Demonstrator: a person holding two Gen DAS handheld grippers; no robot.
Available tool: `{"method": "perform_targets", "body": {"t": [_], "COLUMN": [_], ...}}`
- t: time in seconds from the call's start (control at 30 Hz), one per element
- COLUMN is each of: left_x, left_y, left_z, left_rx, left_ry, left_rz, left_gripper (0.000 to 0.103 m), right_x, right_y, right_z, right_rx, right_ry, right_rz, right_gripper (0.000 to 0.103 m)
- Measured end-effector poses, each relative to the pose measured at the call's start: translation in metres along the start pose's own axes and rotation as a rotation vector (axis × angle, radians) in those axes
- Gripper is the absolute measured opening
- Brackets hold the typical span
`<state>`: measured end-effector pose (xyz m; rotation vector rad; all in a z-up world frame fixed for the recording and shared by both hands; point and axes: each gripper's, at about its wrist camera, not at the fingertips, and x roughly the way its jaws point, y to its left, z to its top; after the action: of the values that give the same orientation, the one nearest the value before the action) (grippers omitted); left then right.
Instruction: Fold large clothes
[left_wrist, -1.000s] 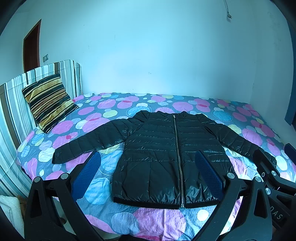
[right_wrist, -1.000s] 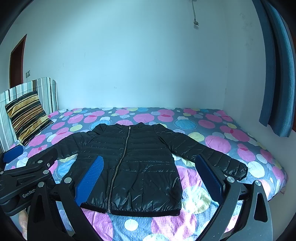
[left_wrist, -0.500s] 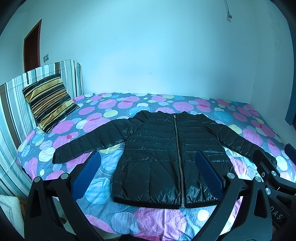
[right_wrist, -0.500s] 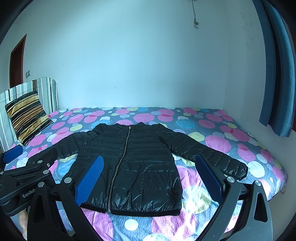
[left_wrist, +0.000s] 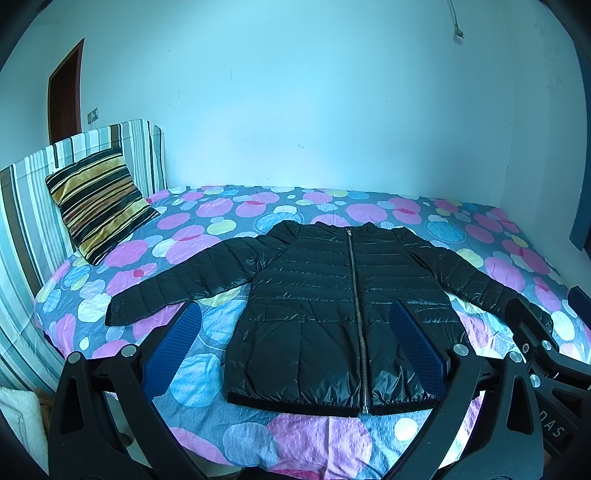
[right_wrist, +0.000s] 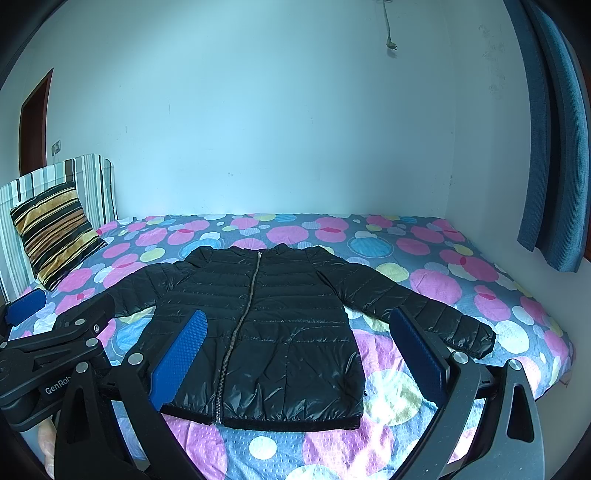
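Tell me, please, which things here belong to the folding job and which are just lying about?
For the job: jacket, left gripper, right gripper, bed.
Lying about: pillow, curtain, door.

Both wrist cameras are looking toward twelve o'clock from the bed's (left_wrist: 325, 439) near edge, seemingly side by side, sharing the jacket (left_wrist: 332, 314).

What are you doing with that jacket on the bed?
Getting ready to fold it. The black puffer jacket lies flat and zipped on the spotty bedspread, sleeves spread out to both sides. The left gripper and right gripper hover above the near edge, fingers wide apart, holding nothing. No fold yet.
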<state>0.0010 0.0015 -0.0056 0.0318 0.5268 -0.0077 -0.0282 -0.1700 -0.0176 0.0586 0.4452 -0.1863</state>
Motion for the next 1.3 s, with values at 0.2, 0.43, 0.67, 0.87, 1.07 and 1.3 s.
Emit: {"method": "perform_targets", "body": {"t": [0.2, 0.43, 0.67, 0.87, 1.07, 1.3], "left_x": [0.000, 0.000, 0.000, 0.004, 0.019, 0.051], "left_y": [0.000, 0.000, 0.003, 0.018, 0.016, 0.011], "left_z": [0.000, 0.000, -0.001, -0.007, -0.004, -0.001], "left_rx": [0.000, 0.000, 0.002, 0.005, 0.012, 0.020], "left_ry": [0.000, 0.001, 0.004, 0.020, 0.047, 0.101], "left_rz": [0.000, 0.000, 0.001, 0.004, 0.011, 0.003], "left_gripper": [0.101, 0.101, 0.101, 0.101, 0.101, 0.101], "right_x": [0.000, 0.001, 0.006, 0.016, 0.029, 0.054], "right_y": [0.001, 0.008, 0.009, 0.007, 0.006, 0.006], "right_z": [-0.001, -0.006, -0.006, -0.005, -0.005, -0.007], "right_rx": [0.001, 0.000, 0.003, 0.011, 0.018, 0.029], "right_ry": [0.000, 0.001, 0.013, 0.036, 0.065, 0.107], "right_rz": [0.001, 0.005, 0.012, 0.019, 0.028, 0.049], "right_gripper": [0.098, 0.098, 0.098, 0.098, 0.098, 0.098]}}
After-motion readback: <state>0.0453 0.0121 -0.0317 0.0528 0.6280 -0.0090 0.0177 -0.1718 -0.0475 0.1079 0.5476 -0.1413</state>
